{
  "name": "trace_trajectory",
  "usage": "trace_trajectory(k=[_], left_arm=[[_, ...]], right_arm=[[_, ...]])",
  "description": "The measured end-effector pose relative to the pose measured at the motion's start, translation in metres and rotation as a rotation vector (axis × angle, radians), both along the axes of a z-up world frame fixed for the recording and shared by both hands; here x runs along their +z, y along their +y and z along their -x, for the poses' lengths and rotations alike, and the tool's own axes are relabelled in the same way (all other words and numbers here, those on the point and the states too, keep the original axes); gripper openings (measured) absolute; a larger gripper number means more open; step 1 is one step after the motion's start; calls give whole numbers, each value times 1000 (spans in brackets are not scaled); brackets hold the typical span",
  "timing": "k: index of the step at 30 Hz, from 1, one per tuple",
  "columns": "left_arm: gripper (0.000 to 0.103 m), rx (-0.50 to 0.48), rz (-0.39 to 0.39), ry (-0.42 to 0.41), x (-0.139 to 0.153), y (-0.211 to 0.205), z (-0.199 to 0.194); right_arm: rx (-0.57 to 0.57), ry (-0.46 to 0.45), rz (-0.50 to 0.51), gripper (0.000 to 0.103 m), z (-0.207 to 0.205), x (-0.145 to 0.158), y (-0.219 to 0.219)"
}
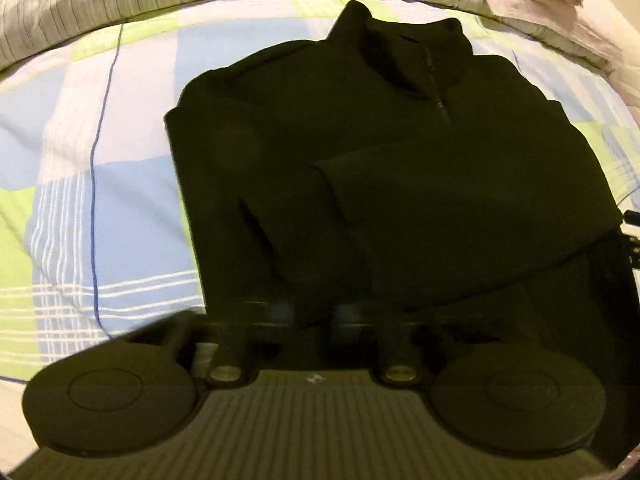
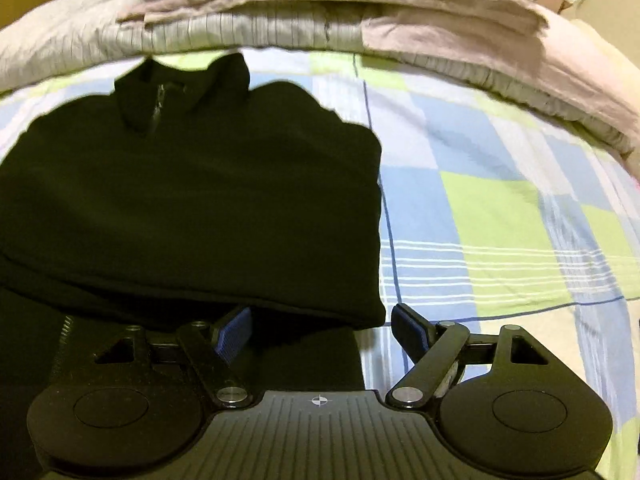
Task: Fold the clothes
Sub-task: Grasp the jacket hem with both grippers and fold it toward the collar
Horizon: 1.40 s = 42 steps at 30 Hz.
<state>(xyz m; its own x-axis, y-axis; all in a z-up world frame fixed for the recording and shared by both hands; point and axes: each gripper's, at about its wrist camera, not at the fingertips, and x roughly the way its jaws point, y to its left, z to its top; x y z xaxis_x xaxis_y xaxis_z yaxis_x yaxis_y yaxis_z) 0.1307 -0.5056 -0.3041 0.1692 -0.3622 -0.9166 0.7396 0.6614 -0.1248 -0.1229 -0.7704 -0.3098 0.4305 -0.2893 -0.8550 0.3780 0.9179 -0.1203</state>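
my right gripper (image 2: 322,330) is spread wide at the near hem of the dark pullover (image 2: 192,184), which lies on the checked bedspread (image 2: 500,200) with its sleeves crossed in. my left gripper (image 1: 312,316) is blurred, its state unclear. i'd pinch both hem corners evenly; collar (image 2: 180,80) lies farthest.

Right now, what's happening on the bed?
A person with a gripper in each hand is folding a dark zip-neck pullover on a checked bedspread. Its sleeves are already folded across the body. The right gripper is open at the pullover's near right hem corner, nothing pinched. The left gripper sits at the near hem; its fingers are blurred and partly covered by cloth, so its state is unclear.
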Motion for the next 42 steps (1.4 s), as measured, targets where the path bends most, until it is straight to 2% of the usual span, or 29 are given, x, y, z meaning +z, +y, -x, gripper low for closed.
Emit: trace_trajectory(k=[4, 10, 17, 21, 24, 31, 35, 38, 39, 41, 42], left_arm=[[4, 49, 18, -34, 22, 23, 9], [4, 17, -43, -13, 3, 23, 15], [15, 9, -51, -18, 20, 48, 26], [19, -64, -57, -13, 32, 83, 57], [26, -138, -56, 18, 35, 111, 93], [26, -308, -109, 109, 14, 158, 183], [28, -380, -124, 63, 15, 173, 219], [37, -437, -110, -3, 24, 179, 245], [40, -472, -100, -31, 28, 181, 256], [53, -560, -85, -95, 35, 185, 282], [55, -600, -85, -125, 37, 188, 295]], right_arm=[[11, 23, 8, 79, -3, -4, -6], [-1, 66, -4, 79, -5, -18, -16], [-57, 150, -42, 79, 9, -19, -16], [-102, 172, -67, 79, 38, -11, 4], [-107, 194, -92, 79, 71, -8, 28], [-175, 261, -124, 79, 158, -9, 67], [-201, 302, -133, 79, 203, -8, 82], [-121, 308, -86, 79, 221, 0, 93], [-68, 299, -67, 79, 226, 4, 98], [77, 262, -40, 79, 234, 10, 113], [152, 242, -27, 79, 239, 14, 120]])
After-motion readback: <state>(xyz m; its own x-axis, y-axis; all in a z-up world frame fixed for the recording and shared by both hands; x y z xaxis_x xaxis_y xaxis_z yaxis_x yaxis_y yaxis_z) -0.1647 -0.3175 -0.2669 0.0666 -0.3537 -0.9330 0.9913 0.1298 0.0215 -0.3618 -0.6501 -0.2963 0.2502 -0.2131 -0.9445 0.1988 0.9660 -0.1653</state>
